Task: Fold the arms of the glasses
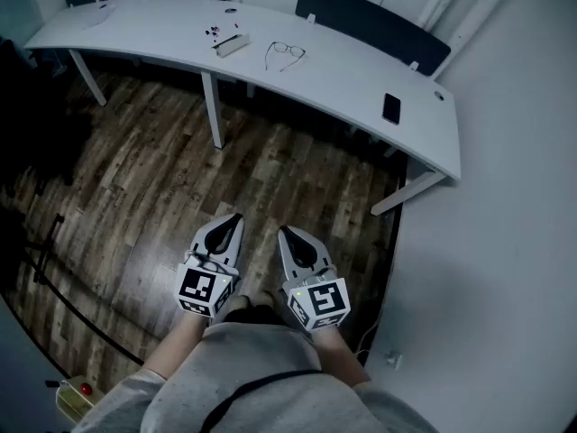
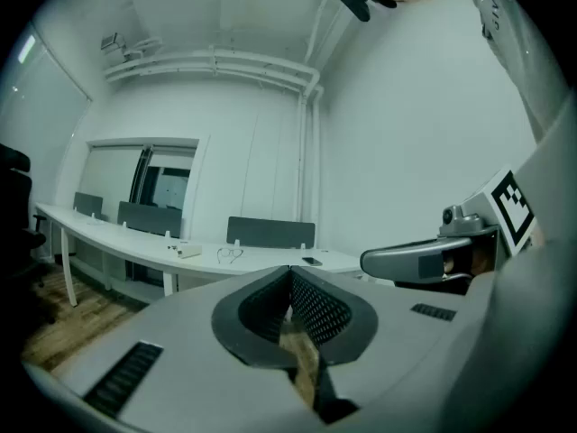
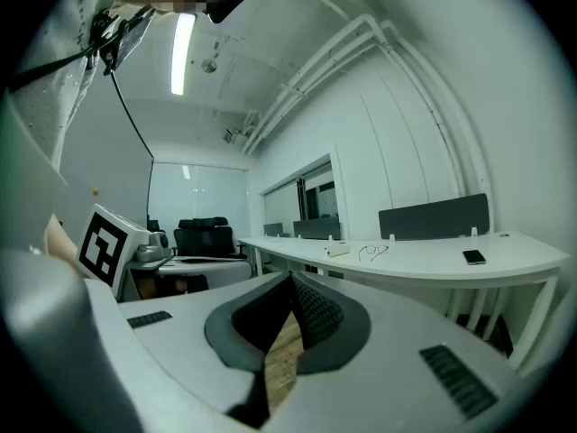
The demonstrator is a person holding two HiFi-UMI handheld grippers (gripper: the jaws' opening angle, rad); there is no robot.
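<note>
- The left gripper (image 2: pixel 290 271) has its jaws pressed together with nothing between them; only floor shows through the gap behind the tips.
- The right gripper (image 3: pixel 290 280) is the same: jaws closed tip to tip and empty.
- Both grippers are held side by side close to the person's body, near level, above the wooden floor (image 1: pixel 171 188) and well apart from the worktop (image 1: pixel 361 75).
- The glasses (image 1: pixel 286 54) lie on the white worktop, far ahead of both grippers, between a small pale box (image 1: pixel 232 45) on the left and a dark phone (image 1: pixel 390 108) further to the right.
- At this distance the glasses are small, but their arms seem to be spread out from the frame rather than folded.
- As a judgement, the task has not begun: nothing is touched and both arms remain to be folded.
- What is left is the approach to the worktop, opening the jaws, steadying the frame, and closing each arm in turn.
</note>
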